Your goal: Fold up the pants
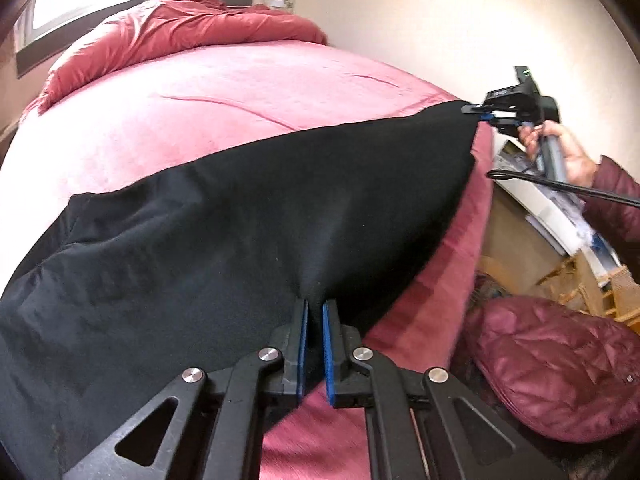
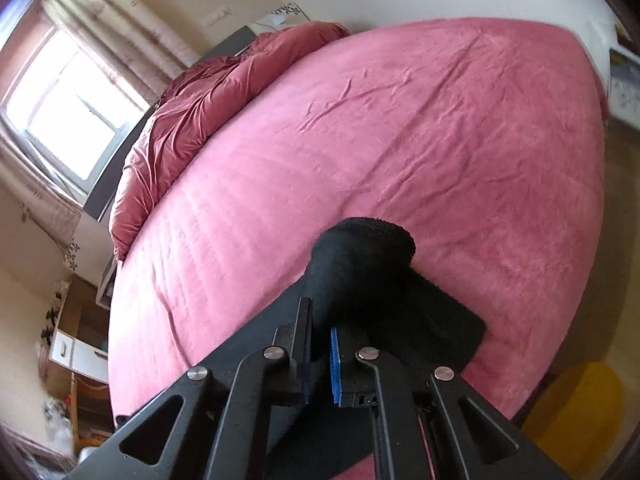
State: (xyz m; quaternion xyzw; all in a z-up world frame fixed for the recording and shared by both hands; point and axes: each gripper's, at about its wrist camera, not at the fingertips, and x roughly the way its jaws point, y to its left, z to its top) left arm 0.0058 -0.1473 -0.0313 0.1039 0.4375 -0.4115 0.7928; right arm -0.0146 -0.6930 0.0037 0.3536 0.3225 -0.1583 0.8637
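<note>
Left gripper (image 1: 315,308): blue pads nearly closed, black cloth of the pants (image 1: 240,216) pinched between them at a near edge. The fabric puckers right at the tips, so the grip looks real. Right gripper (image 2: 320,320), seen from its own cam, is likewise almost closed on a bunched bit of the pants (image 2: 360,264); in the left view it sits far off to the right (image 1: 478,112), clamped on a pulled-out corner, w/ the person's hand (image 1: 568,152) on its handle.

Between the two grips the cloth runs taut — that line is the relation the next move turns on. It goes from the left tips up and rightward to the right gripper, roughly along the bed's right edge. The rest of the pants trails away to the left of that line, lying over the pink bed sheet (image 1: 248,92), long axis across the bed.

Judgement: the held edge is lifted a little and the body rests on the bed. To fold, both grips likely carry that edge leftward over the trailing part — equal travel for both hands, else the fold skews. Which end of the pants is held I can't tell. Red duvet (image 1: 180,28) is heaped at the far end, well apart.
</note>
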